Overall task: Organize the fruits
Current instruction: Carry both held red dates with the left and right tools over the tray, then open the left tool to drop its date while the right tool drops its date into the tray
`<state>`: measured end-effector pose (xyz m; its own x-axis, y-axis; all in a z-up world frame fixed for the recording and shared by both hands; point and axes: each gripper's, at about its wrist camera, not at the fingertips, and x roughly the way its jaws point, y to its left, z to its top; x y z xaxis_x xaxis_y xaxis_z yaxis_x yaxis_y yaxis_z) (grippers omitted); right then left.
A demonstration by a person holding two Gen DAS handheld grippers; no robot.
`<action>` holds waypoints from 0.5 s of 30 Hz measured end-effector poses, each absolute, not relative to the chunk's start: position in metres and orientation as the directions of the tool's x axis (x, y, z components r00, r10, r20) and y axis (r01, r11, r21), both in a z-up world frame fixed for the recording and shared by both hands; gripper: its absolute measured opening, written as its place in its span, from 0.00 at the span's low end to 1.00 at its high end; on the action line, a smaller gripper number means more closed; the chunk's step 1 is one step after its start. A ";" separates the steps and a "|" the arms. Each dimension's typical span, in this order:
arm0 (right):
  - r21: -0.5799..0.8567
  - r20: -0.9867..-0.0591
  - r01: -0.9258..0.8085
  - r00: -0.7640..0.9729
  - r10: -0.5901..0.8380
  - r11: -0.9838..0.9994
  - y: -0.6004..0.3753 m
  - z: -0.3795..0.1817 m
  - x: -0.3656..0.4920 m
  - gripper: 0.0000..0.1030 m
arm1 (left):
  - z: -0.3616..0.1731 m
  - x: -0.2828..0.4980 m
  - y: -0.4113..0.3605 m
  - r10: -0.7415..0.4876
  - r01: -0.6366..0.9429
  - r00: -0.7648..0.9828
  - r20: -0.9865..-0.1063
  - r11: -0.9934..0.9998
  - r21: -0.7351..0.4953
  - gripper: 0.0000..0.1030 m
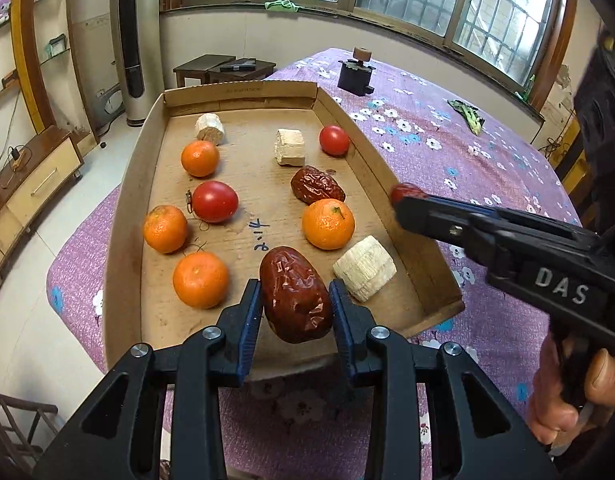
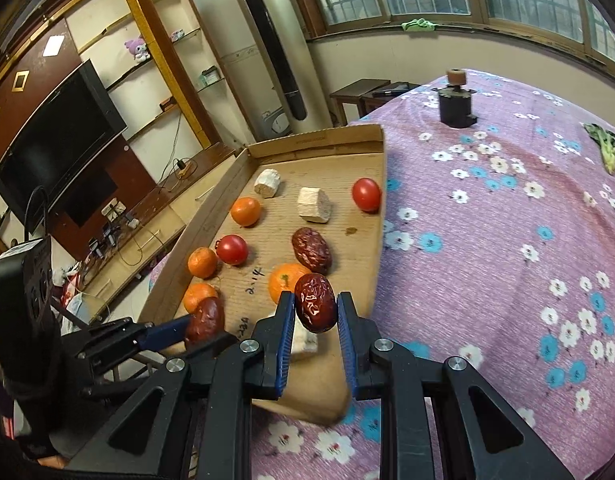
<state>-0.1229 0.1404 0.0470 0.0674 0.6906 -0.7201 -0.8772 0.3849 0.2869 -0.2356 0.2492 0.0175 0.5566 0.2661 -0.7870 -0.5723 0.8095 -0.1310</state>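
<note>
A: Where are the dates sitting?

B: One date [image 1: 295, 294] is being gripped by the left gripper [image 1: 296, 304], hanging over the near end of the tray [image 1: 127, 200]. A second date [image 2: 315, 307] is being pinched between the pads of the right gripper [image 2: 317, 316], over the tray's near right corner.

A: So both are clenched on fruit?

B: Yes, each is grasping its own date, blue pads pressing on both sides.

A: What is lying in the tray?

B: A third date [image 1: 316, 185] is resting mid-tray toward the right wall, just beyond an orange [image 1: 328, 224]. Three more oranges are lying along the left side, with a tomato [image 1: 214, 201] among them and another tomato [image 1: 334, 140] at the far right. Three pale chunks are lying there too, one [image 1: 365, 268] near the right, just beside the left gripper's date.

A: And around it?

B: The tray is sitting on a purple flowered cloth [image 1: 487, 152], with a dark block [image 1: 355, 74] standing well beyond it.
</note>
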 end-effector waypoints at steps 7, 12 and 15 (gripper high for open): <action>0.269 -0.743 -0.871 0.083 0.664 0.410 0.159 0.036 -0.114 0.21 | 0.011 -0.227 0.253 0.265 -0.577 0.540 -0.799 0.808 -0.122 0.31; 0.254 -0.756 -0.876 0.085 0.649 0.411 0.165 0.029 -0.111 0.21 | 0.004 -0.226 0.255 0.261 -0.580 0.526 -0.809 0.806 -0.117 0.31; 0.256 -0.762 -0.874 0.080 0.643 0.413 0.168 0.024 -0.109 0.21 | 0.002 -0.227 0.257 0.258 -0.583 0.523 -0.812 0.804 -0.119 0.31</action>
<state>-0.1086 0.1676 0.0242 0.0805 0.6428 -0.7618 -0.8740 0.4130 0.2561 -0.2267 0.2572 0.0016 0.5226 0.2584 -0.8125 -0.5826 0.8040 -0.1191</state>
